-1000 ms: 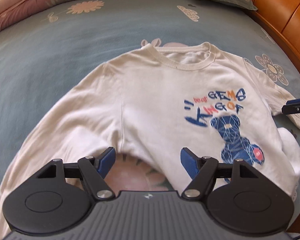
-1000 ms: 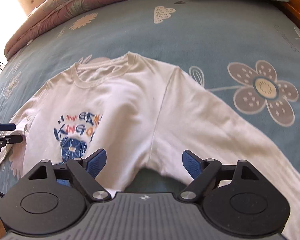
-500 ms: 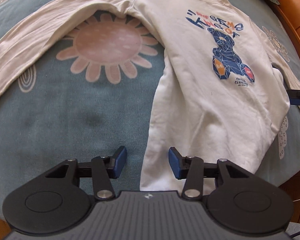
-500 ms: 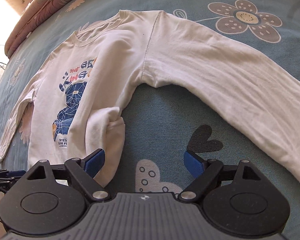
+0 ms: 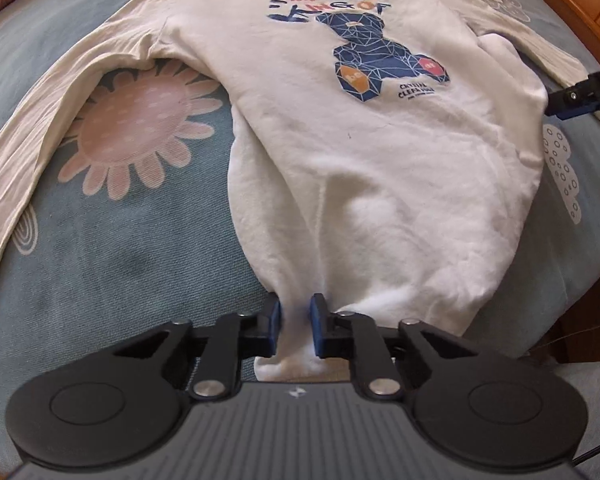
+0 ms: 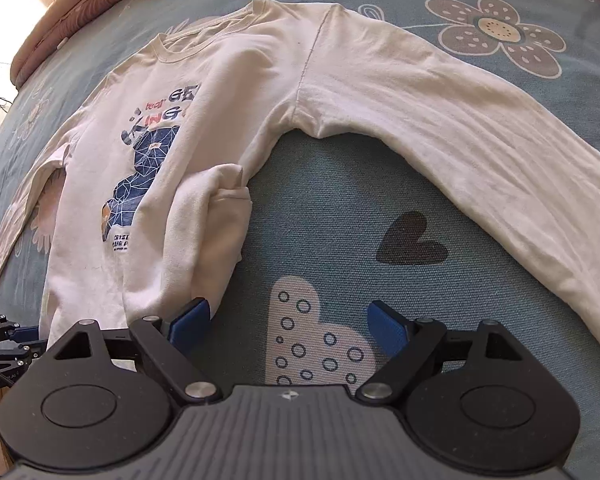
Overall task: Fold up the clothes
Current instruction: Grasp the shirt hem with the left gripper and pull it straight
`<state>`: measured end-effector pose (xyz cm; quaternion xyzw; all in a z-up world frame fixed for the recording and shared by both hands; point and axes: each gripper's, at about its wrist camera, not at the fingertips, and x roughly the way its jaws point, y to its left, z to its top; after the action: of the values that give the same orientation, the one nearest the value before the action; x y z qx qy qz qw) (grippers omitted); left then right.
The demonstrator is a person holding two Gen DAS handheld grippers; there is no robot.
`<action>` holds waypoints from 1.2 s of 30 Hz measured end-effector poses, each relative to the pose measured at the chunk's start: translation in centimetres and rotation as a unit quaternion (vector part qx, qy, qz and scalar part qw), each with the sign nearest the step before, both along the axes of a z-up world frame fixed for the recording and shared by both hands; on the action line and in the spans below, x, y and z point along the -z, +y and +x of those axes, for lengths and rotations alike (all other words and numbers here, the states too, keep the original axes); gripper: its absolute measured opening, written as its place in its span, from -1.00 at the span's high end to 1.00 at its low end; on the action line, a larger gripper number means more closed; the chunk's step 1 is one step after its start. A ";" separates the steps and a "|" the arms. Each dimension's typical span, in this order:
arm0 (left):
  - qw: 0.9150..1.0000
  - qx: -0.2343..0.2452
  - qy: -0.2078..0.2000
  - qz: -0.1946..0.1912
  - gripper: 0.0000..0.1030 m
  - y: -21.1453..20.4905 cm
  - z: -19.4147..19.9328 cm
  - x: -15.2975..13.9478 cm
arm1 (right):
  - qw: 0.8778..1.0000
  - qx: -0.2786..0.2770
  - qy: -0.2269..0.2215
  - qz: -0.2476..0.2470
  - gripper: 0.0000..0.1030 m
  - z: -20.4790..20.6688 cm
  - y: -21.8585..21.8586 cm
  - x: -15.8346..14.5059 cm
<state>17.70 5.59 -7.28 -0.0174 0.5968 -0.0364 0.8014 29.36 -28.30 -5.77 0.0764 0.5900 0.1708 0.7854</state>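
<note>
A white long-sleeved shirt (image 5: 372,152) lay print-side up on the bed (image 5: 112,264), filling the centre and upper half of the left wrist frame, its collar toward the top edge. Both sleeves were spread wide: one swept down the left edge of that frame, the other ran from the upper middle to the right edge of the right wrist frame (image 6: 480,120). No fold showed across the body or sleeves. Only one side edge, at centre left of the right wrist frame, was doubled over in a loose bunched flap (image 6: 220,224).

At the lower centre of its own frame, the left gripper (image 5: 294,322) had its fingers clenched on the hem, a ridge of cloth pinched between the blue pads. The right gripper (image 6: 288,326) sat at the lower centre of its frame with fingers spread wide and holding nothing, over bare sheet just beside the bunched flap; its left pad lay close to the cloth edge, though contact could not be told.

Judged from this, the garment was flat but unfolded, so sleeves and body were all left to fold, and the flap wanted smoothing.
</note>
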 end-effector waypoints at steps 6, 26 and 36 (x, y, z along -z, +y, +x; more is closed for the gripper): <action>0.999 -0.010 0.004 0.032 0.96 1.9 -1.5 -2.5 | 1.000 -0.006 -0.006 -0.005 -0.74 -0.6 0.1 -0.3; 0.990 0.090 -0.094 -0.054 0.16 -6.2 13.1 -7.0 | 0.996 0.001 -0.030 -0.082 -0.74 -1.6 -0.2 0.0; 0.940 0.319 -0.085 -0.086 -0.07 -22.5 17.1 -6.0 | 0.992 -0.004 -0.030 -0.124 -0.74 -5.6 -1.6 0.8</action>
<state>34.78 -16.95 -1.28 0.1083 0.4956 -0.3422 0.7909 23.81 -29.88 -6.57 -0.0289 0.5835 0.1012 0.8052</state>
